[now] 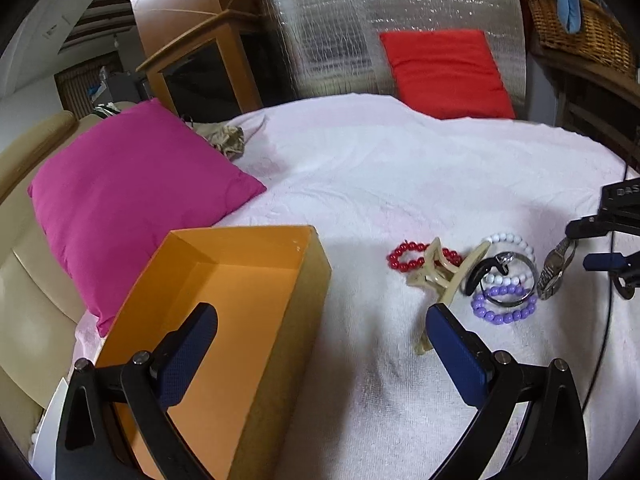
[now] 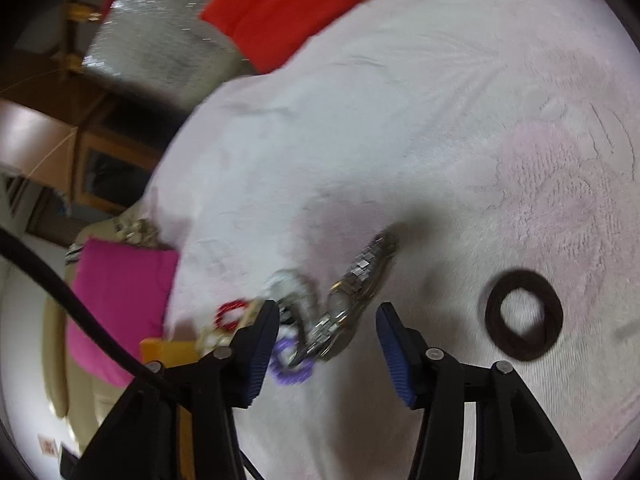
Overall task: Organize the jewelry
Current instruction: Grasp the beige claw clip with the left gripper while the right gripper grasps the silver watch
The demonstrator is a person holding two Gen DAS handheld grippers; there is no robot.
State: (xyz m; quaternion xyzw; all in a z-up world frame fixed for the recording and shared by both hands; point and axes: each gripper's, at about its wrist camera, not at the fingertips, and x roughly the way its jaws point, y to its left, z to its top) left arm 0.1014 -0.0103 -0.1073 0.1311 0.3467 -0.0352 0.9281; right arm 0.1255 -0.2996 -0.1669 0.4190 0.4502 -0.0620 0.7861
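Observation:
An open orange box (image 1: 224,320) sits on the white towel at the lower left. My left gripper (image 1: 320,344) is open and empty, its left finger over the box. To the right lie a red bead bracelet (image 1: 404,257), a beige hair claw (image 1: 444,280), a white bead bracelet (image 1: 512,240), a purple bead bracelet (image 1: 502,306), a metal bangle (image 1: 516,280) and a silver watch (image 1: 554,272). My right gripper (image 2: 326,344) is open, with the watch (image 2: 352,292) lying between and just ahead of its fingers. It shows in the left wrist view (image 1: 592,246).
A dark brown hair ring (image 2: 524,314) lies on the towel right of my right gripper. A magenta pillow (image 1: 132,196) sits left of the box, a red cushion (image 1: 444,72) at the back. A black cable (image 2: 80,308) crosses the left.

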